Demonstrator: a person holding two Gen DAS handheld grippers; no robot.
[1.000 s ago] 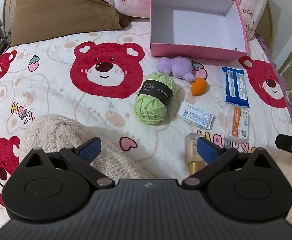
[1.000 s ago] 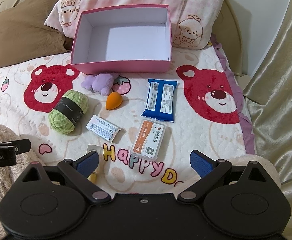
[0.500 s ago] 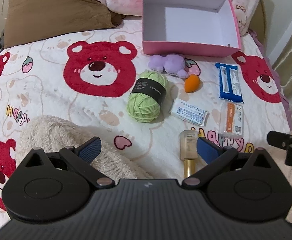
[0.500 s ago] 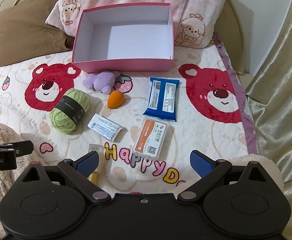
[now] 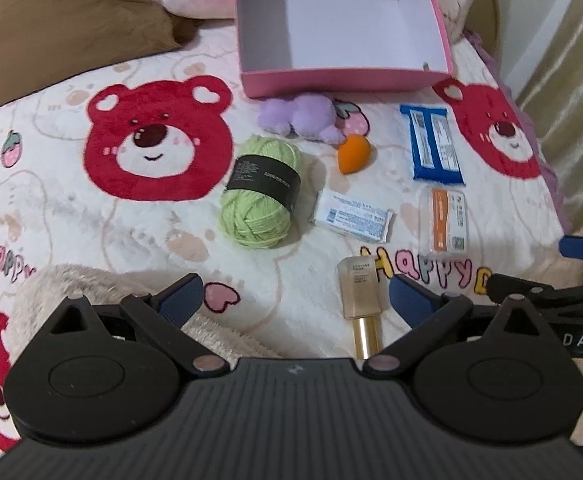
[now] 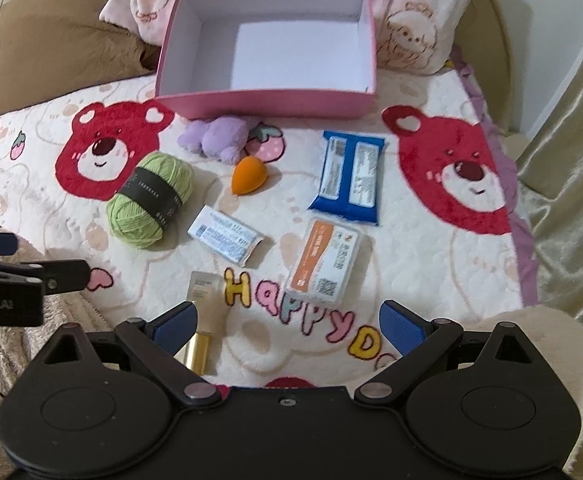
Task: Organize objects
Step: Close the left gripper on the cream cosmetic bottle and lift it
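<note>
Both grippers hover low over the near edge of the bed, and neither holds anything. The left gripper [image 5: 296, 300] has its blue-padded fingers spread wide, with bare blanket [image 5: 71, 216] between them. Its right fingertip sits just beside a small beige bottle with a gold cap [image 5: 362, 304], which lies on its side on the blanket; I cannot tell whether the two touch.

The right gripper [image 6: 287, 325] is spread just as wide, over the "Happy" lettering. The same bottle lies partly behind its left fingertip, and a clear packet with an orange label [image 6: 324, 267] rests just ahead of the gap.

Farther up the bed, the other things lie loose on the bear-print blanket. A ball of green yarn [image 5: 260, 192] with a black band is beside a small white-and-blue packet [image 5: 352, 217]. An orange teardrop sponge [image 5: 354, 153] sits near a purple plush toy [image 5: 300, 117]. A blue snack wrapper [image 5: 431, 143] lies off to the right.

The pink box [image 5: 343, 79] stands open with nothing inside, just behind the plush toy and against the pink pillow [image 6: 407, 28]. A fluffy cream throw [image 5: 91, 284] bunches under the left gripper.
</note>
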